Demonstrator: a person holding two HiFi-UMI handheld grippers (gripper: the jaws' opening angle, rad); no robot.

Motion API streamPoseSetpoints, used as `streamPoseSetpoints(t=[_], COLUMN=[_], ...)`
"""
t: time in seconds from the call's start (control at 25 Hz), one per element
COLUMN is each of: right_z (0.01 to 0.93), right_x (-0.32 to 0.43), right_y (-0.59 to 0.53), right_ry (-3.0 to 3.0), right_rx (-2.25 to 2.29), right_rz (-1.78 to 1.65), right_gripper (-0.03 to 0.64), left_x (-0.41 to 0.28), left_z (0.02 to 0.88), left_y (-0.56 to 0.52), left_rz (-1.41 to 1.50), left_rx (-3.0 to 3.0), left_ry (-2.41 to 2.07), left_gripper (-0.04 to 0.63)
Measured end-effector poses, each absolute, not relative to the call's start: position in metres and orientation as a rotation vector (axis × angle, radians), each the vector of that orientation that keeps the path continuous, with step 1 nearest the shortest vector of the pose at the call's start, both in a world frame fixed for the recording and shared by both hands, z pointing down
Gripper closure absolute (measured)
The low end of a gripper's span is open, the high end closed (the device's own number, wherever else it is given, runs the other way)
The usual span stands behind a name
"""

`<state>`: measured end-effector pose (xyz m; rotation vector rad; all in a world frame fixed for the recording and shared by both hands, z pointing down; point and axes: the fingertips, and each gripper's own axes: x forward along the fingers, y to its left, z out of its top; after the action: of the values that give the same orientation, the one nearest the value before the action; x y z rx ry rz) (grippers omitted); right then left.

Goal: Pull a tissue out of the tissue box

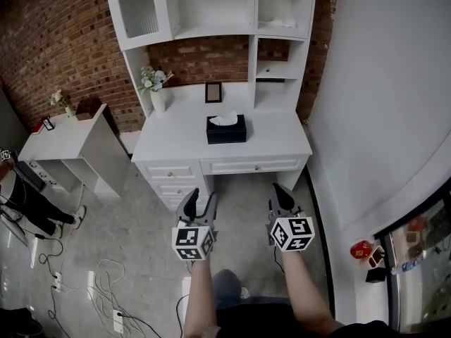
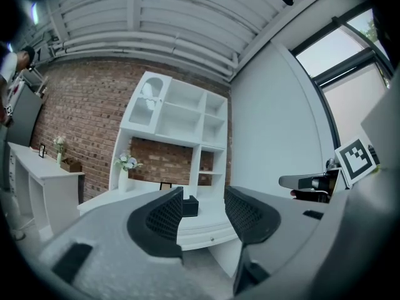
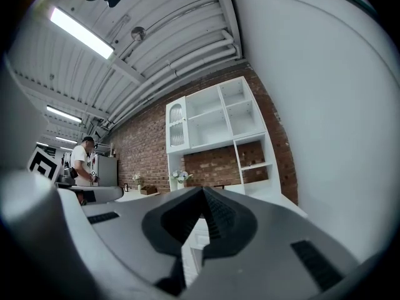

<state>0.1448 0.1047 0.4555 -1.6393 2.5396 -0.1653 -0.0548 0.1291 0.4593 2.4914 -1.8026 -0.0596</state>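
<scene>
My left claw [image 1: 199, 197] gapes, empty. My right claw [image 1: 282, 191] is clenched on nothing. Both hang before the desk's [image 1: 169, 138] front edge. The box [image 1: 226, 131] sits mid-desk, its tissue [image 1: 224, 119] poking up.

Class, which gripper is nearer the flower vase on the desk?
Left. The left gripper hovers in front of the desk, right of the flower vase; the right gripper is farther right.
</scene>
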Motion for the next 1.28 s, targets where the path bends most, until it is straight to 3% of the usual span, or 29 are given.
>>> streamPoseSetpoints(t=[0.72, 1.28], right_z=[0.441, 0.473], right_x=[0.146, 0.089], right_y=[0.031, -0.131], right_ry=[2.506, 2.546], right_rx=[-1.619, -1.65], right_rz=[-0.107, -0.177], right_gripper=[0.618, 0.618], left_x=[-0.061, -0.107], left_z=[0.435, 0.473], left_y=[0.054, -0.114], left_rz=[-0.085, -0.038], left_rx=[2.546, 2.513], left_ry=[-1.844, -1.765], left_gripper=[0.418, 0.417])
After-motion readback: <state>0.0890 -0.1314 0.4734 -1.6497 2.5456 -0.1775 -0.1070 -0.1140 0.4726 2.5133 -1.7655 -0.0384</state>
